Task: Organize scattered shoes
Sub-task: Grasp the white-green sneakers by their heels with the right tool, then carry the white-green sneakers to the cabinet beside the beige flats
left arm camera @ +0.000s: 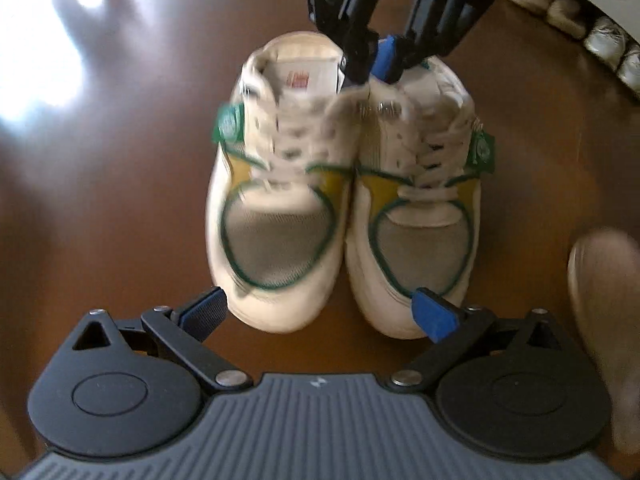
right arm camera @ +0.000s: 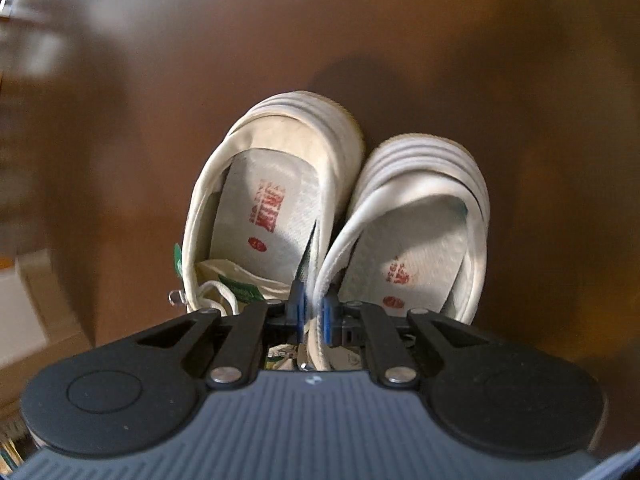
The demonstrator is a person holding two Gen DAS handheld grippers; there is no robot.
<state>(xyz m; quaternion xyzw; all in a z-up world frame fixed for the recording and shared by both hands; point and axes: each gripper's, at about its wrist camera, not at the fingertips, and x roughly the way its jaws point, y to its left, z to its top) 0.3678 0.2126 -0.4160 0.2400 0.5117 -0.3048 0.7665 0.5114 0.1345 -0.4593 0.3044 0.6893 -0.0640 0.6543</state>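
A pair of white sneakers (left arm camera: pixel 344 200) with green and yellow trim is held side by side above the brown floor, toes toward my left gripper. My right gripper (right arm camera: pixel 312 316) is shut on the two inner collar edges of the sneakers (right arm camera: pixel 320 216), pinching both together; it also shows in the left wrist view (left arm camera: pixel 372 64), coming in from above. My left gripper (left arm camera: pixel 320 312) is open, its blue pads just in front of the two toes, holding nothing.
Brown wooden floor (left arm camera: pixel 120 200) with bright window glare at the left. A row of white shoes (left arm camera: pixel 600 36) stands along the far right edge. A blurred bare foot or hand (left arm camera: pixel 608 320) is at the right.
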